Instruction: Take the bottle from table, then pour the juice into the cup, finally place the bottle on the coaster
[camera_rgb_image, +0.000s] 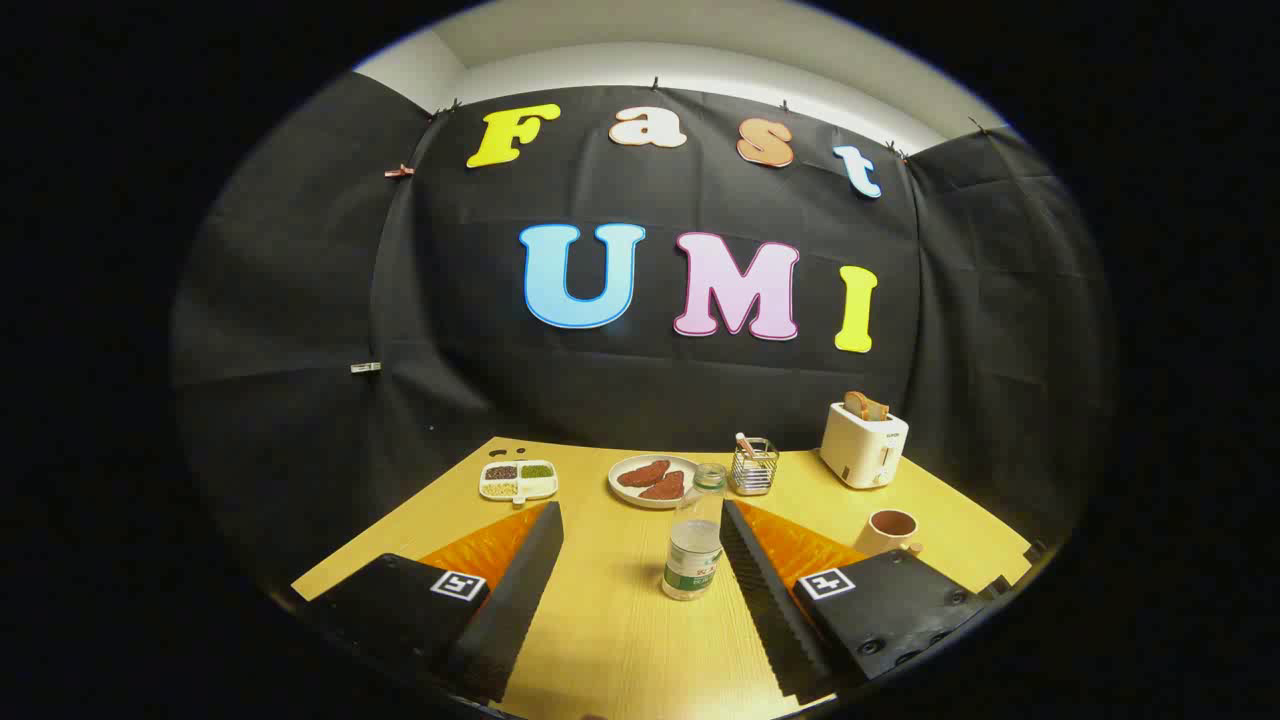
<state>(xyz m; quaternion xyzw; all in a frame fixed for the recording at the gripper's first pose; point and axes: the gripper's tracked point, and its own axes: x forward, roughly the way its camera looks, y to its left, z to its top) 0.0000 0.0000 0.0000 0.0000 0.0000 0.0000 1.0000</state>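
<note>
A clear plastic bottle (694, 545) with a green-and-white label stands upright on the yellow wooden table (620, 640). It sits between my two fingers, close to the right one and near their tips. My gripper (640, 515) is open wide, and neither finger touches the bottle. A beige cup (889, 531) stands to the right, partly hidden behind the right finger. I cannot make out a coaster.
Beyond the bottle lie a white plate with two reddish pieces (654, 481), a wire holder (754, 467), and a white toaster with bread (864, 443) at the back right. A divided white dish of grains (518, 481) sits back left. The black booth wall closes the rear.
</note>
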